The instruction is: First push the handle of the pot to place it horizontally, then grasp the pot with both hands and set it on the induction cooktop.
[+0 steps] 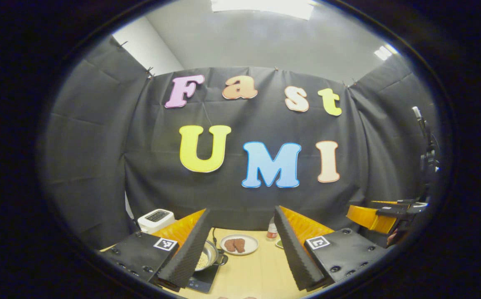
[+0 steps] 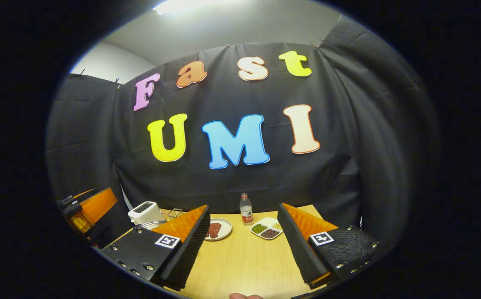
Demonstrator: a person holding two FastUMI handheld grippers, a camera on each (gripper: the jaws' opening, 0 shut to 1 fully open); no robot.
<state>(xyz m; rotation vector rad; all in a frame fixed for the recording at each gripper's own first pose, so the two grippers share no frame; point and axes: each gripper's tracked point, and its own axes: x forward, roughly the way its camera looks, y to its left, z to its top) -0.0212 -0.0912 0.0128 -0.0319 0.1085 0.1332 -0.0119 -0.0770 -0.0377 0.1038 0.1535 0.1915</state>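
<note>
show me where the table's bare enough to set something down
Bare wood runs down the middle of the table, in front of the meat plate, bottle and divided dish. It is crowded at the left: pot on the cooktop, toaster behind.

A staged kitchen corner inside a recording booth

Black cloth walls (image 2: 348,166) enclose a wooden table (image 2: 244,261) – toaster (image 2: 145,212), bottle (image 2: 245,209) and plate of food (image 2: 217,229) ahead of the tongs, an induction cooktop (image 1: 201,280) with a pot (image 1: 207,257).
</note>
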